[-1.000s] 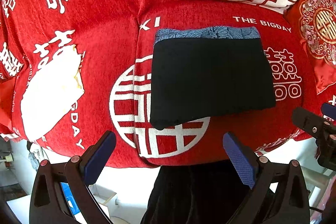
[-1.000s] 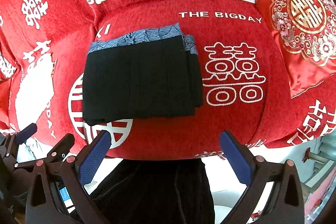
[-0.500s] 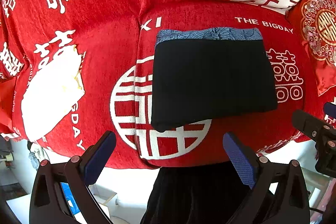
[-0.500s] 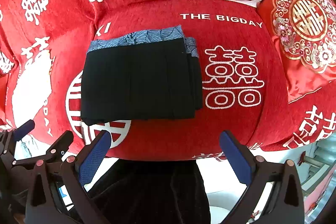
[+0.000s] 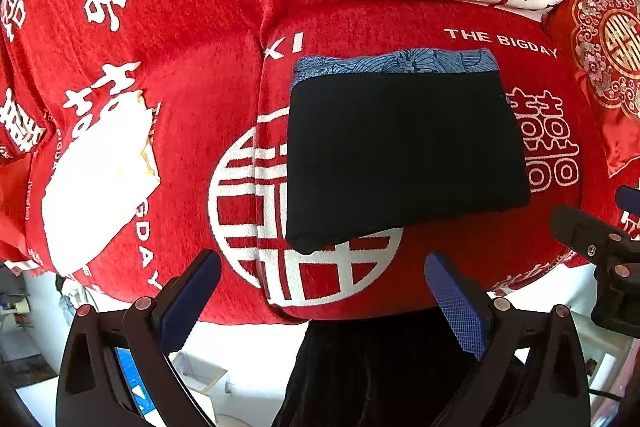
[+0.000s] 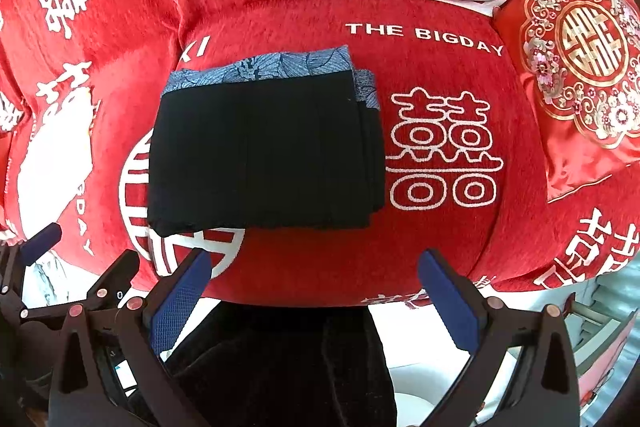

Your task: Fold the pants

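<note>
Pants (image 5: 404,151), black with a blue patterned band along the far edge, lie folded into a compact rectangle at the centre of the left wrist frame, on a red sofa cover (image 5: 200,39) printed with white characters. In the right wrist view the pants (image 6: 260,155) sit left of centre, their stacked layers showing at the right edge. The left gripper (image 5: 322,291) spreads wide and empty at the bottom of its frame, apart from the cloth. The right gripper (image 6: 316,287) is likewise wide and empty. A red embroidered cushion (image 6: 580,67) rests at the upper right.
</note>
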`<state>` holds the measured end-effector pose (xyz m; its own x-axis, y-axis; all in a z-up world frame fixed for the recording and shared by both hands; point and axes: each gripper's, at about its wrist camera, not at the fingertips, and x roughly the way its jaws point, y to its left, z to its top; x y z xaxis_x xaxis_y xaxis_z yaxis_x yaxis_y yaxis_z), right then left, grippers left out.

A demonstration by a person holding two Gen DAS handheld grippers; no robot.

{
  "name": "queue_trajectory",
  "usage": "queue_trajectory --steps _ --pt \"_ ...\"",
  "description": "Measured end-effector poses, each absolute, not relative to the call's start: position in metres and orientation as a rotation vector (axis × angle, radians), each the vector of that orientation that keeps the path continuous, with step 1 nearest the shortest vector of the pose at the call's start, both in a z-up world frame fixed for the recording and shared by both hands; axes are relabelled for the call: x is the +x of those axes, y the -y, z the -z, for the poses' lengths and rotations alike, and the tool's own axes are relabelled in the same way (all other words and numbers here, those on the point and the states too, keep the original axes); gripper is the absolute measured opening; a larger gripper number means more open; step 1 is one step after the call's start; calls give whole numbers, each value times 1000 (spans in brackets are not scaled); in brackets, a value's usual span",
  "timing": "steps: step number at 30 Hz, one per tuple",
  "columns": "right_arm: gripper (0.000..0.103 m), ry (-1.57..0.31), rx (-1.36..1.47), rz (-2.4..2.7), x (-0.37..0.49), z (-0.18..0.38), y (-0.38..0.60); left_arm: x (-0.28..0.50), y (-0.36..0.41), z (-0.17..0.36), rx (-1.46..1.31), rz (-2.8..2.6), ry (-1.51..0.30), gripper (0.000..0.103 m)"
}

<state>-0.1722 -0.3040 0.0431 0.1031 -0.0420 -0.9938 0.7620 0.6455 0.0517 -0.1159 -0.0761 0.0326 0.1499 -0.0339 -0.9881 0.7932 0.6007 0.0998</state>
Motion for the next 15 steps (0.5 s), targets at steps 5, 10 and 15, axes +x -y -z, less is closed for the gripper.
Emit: queue_trajectory --steps 5,10,15 --pt "103 -1350 673 666 -172 -42 304 -113 76 -32 726 675 -1301 102" --pt "103 -1350 672 668 -172 -42 304 -112 76 -34 715 683 -1284 102" --pt "103 -1349 670 671 -173 -40 306 -113 77 -34 724 708 -1284 102"
